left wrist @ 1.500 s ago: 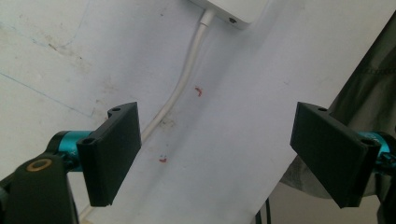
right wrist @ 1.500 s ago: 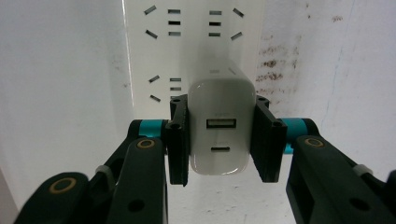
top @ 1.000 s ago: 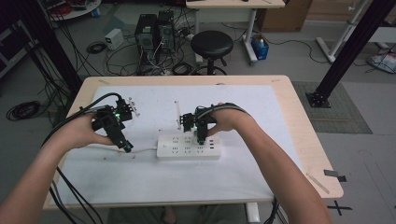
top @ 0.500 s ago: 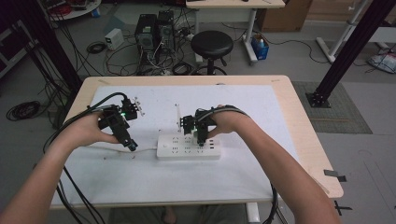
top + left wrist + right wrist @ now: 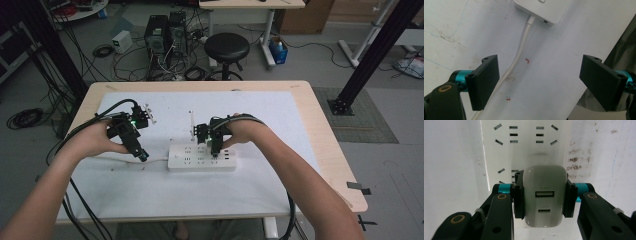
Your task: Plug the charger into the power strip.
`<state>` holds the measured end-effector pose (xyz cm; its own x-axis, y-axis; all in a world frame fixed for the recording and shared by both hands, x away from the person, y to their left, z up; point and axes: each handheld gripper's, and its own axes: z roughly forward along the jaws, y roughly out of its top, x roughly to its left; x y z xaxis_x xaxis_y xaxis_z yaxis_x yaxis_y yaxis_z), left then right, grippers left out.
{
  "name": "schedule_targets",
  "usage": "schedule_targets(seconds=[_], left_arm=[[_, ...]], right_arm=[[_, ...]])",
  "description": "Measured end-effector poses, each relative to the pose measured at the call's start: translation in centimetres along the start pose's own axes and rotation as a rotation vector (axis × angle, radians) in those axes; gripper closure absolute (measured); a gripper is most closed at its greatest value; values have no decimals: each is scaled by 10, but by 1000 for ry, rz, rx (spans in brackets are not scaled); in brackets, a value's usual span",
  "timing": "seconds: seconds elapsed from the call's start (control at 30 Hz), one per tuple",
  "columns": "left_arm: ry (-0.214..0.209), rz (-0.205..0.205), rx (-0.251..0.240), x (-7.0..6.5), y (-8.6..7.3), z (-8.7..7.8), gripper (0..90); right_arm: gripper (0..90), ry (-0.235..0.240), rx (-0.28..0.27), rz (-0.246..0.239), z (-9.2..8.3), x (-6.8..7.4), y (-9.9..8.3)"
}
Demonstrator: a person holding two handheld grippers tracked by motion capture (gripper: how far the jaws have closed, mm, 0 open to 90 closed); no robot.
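A: Holding what, over on the right?

B: Right gripper clamped on a white charger, 1 jaw on each side. 2 ports facing back at the camera.

A: And under the charger?

B: A white strip, straight ahead of the jaws. Slots showing just past the charger. Looks pushed down onto the strip, but hard to tell if all the way in.

A: Same from up high?

B: Yes. Right gripper pointing down onto the strip, near its middle.

A: What about the left one?

B: Left gripper wide open, holding nothing. Between its jaws, the white mat and the cord. Cord close by 1 jaw, not pinched. End of the strip just ahead. From up high, left gripper just off that end of the strip.

A: Much done, then?

B: Probably nearly done. Charger gripped and sitting on a socket.

A: Left to do?

B: Maybe 1 last push, then let go. Left gripper near enough to hold the strip or cord, if needed.
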<state>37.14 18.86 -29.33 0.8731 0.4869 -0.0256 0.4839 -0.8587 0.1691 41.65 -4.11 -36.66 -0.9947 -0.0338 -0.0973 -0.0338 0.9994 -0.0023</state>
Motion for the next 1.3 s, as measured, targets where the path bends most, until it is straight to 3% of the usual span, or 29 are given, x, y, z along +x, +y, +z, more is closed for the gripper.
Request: schedule_targets(seconds=[0.1, 0.13, 0.2, 0.3, 0.33, 0.4, 0.53, 0.57, 0.63, 0.67, 0.7, 0.8, 0.93, 1.0, 1.07, 1.3], left_arm=[[7, -3, -6, 1, -1, 0, 163], [15, -5, -7, 3, -2, -2, 163], [17, -13, -21, 6, -4, -6, 163], [30, -35, -35, 10, -7, -10, 162], [35, -34, -33, 12, -6, -12, 163], [52, -30, -34, 15, -5, -16, 163], [67, -41, -43, 18, -3, -17, 163], [67, -41, -43, 18, -3, -17, 163], [80, -41, -38, 18, 0, -17, 163], [82, -43, -37, 19, 1, -17, 163], [82, -46, -41, 20, 1, -17, 163], [85, -61, -45, 24, 2, -18, 163], [80, -74, -47, 28, 4, -17, 163], [80, -90, -58, 28, 5, -17, 163], [85, -75, -43, 28, 7, -18, 163], [95, -74, -43, 25, 10, -22, 163]], right_arm=[[604, 18, -8, 11, 0, -4, 1], [544, 24, -24, 22, -2, -5, 1], [387, 75, -122, 94, -15, -10, -7], [292, 62, -243, 207, -43, -17, -28], [249, 61, -255, 266, -53, -17, -36], [215, 32, -282, 330, -68, -19, -54], [206, -33, -264, 504, -91, -17, -95], [206, -33, -264, 504, -91, -17, -95], [186, -71, -209, 631, -102, -15, -122], [186, -75, -201, 672, -104, -14, -129], [185, -80, -183, 683, -106, -14, -137], [185, -97, -133, 776, -111, -12, -153], [185, -107, -107, 868, -114, -11, -171], [185, -102, -110, 903, -115, -11, -178], [186, -92, -114, 923, -116, -11, -183], [185, -91, -106, 928, -115, -10, -190]])
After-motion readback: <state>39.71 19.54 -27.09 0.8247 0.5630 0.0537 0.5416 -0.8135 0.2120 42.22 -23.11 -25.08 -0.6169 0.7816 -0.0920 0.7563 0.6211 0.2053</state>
